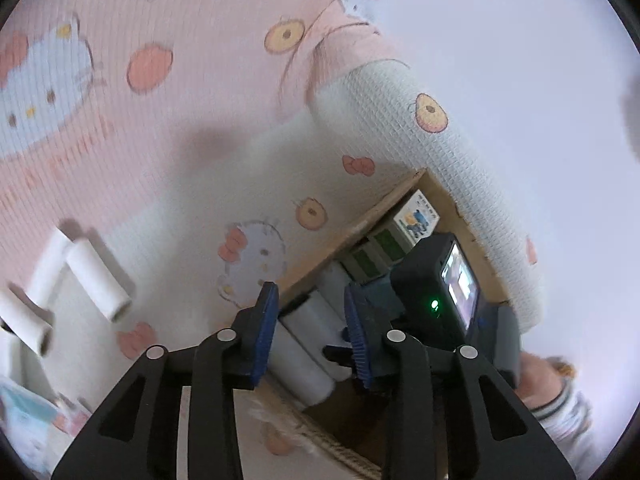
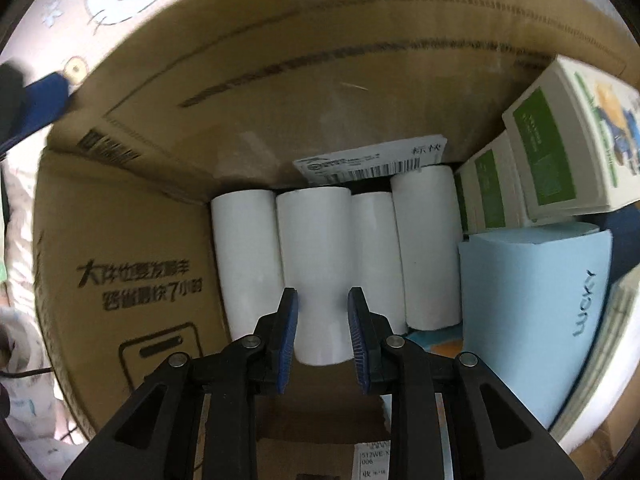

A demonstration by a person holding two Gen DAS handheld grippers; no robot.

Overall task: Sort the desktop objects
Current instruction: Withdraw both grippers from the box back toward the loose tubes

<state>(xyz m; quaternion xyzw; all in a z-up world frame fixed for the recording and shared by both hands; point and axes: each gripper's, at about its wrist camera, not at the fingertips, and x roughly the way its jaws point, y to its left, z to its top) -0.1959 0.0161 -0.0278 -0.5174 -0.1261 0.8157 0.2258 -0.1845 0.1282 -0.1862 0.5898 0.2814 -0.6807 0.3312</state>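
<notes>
In the right wrist view my right gripper (image 2: 323, 320) points down into a cardboard box (image 2: 120, 264) and is shut on a white paper roll (image 2: 316, 248), its blue pads pressing both sides. Three more white rolls (image 2: 428, 240) lie side by side beneath it. In the left wrist view my left gripper (image 1: 312, 324) hangs open over the box's rim (image 1: 360, 224) with nothing between its fingers; white rolls in the box (image 1: 304, 360) show behind them. Loose white rolls (image 1: 98, 280) lie on the mat at the left.
Green-and-white cartons (image 2: 560, 140) and a light blue pack (image 2: 532, 300) fill the box's right side. The right tool's black housing (image 1: 432, 280) stands over the box beside my left fingers. A rolled-up mat edge (image 1: 440, 160) borders the box; a striped sleeve (image 1: 560, 404) is at lower right.
</notes>
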